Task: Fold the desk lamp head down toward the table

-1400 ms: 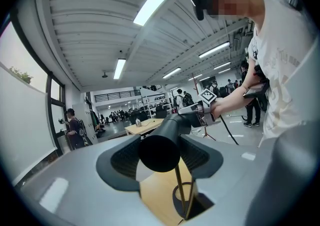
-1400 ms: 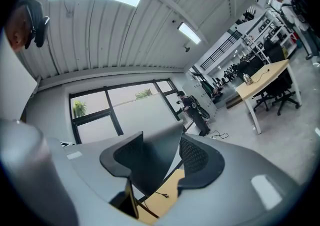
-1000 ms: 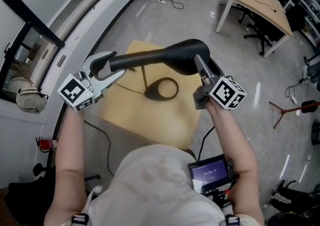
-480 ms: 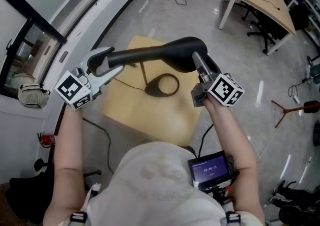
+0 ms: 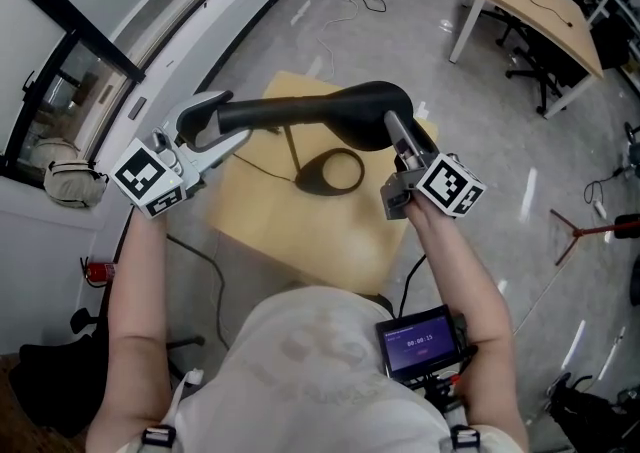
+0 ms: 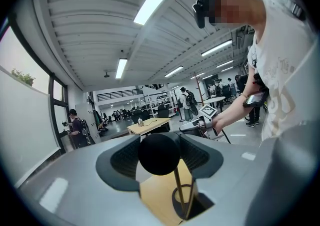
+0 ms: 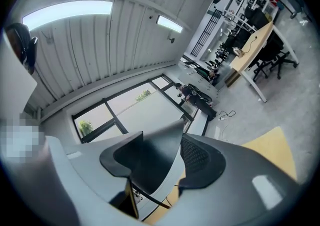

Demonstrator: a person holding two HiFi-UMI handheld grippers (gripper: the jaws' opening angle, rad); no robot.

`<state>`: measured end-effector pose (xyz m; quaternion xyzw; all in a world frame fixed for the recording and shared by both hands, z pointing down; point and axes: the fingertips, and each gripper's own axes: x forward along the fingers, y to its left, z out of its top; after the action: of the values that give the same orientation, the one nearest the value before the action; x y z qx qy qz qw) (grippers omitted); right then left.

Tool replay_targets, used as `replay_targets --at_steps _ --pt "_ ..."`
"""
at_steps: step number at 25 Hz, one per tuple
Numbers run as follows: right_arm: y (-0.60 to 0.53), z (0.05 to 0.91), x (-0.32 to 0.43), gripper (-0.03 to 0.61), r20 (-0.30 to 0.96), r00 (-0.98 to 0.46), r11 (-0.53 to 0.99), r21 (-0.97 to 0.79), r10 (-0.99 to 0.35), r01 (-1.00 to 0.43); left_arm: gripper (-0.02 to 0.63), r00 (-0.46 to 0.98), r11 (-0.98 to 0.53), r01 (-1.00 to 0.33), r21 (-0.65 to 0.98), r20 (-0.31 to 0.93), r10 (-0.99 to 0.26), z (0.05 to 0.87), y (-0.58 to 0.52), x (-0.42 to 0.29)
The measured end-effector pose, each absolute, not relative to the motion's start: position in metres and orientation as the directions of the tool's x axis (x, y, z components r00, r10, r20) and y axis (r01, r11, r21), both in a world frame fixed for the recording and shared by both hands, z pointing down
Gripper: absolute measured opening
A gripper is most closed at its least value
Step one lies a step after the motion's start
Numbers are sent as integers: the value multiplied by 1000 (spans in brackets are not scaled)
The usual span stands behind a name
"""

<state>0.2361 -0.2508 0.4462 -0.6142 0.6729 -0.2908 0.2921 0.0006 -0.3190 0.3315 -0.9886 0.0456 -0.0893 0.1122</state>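
Note:
A black desk lamp head (image 5: 310,111) lies roughly level above a small wooden table (image 5: 250,216). Its thin brass stem (image 5: 290,149) drops to a black ring base (image 5: 330,173) on the tabletop. My left gripper (image 5: 213,128) is shut on the narrow left end of the head, which shows as a black round tip (image 6: 159,154) between the jaws in the left gripper view. My right gripper (image 5: 392,126) is shut on the wide right end; the dark shell (image 7: 152,162) fills the gap between its jaws in the right gripper view.
A thin cable (image 5: 255,173) runs across the small table. A long wooden desk (image 5: 535,3) with office chairs stands at the far right, and more cables (image 5: 345,1) lie on the grey floor. A window wall runs along the left. A small screen (image 5: 415,343) hangs at the person's waist.
Both grippers keep their hold on the lamp head, which has hardly moved. Only the head view has shifted slightly.

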Motion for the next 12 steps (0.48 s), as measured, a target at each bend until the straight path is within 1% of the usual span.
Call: replay_targets --at_steps 12 --pt "-256 464 231 241 -43 -115 104 -793 -992 -601 245 979 -974 -118 -193 140 -147 326 -317 3"
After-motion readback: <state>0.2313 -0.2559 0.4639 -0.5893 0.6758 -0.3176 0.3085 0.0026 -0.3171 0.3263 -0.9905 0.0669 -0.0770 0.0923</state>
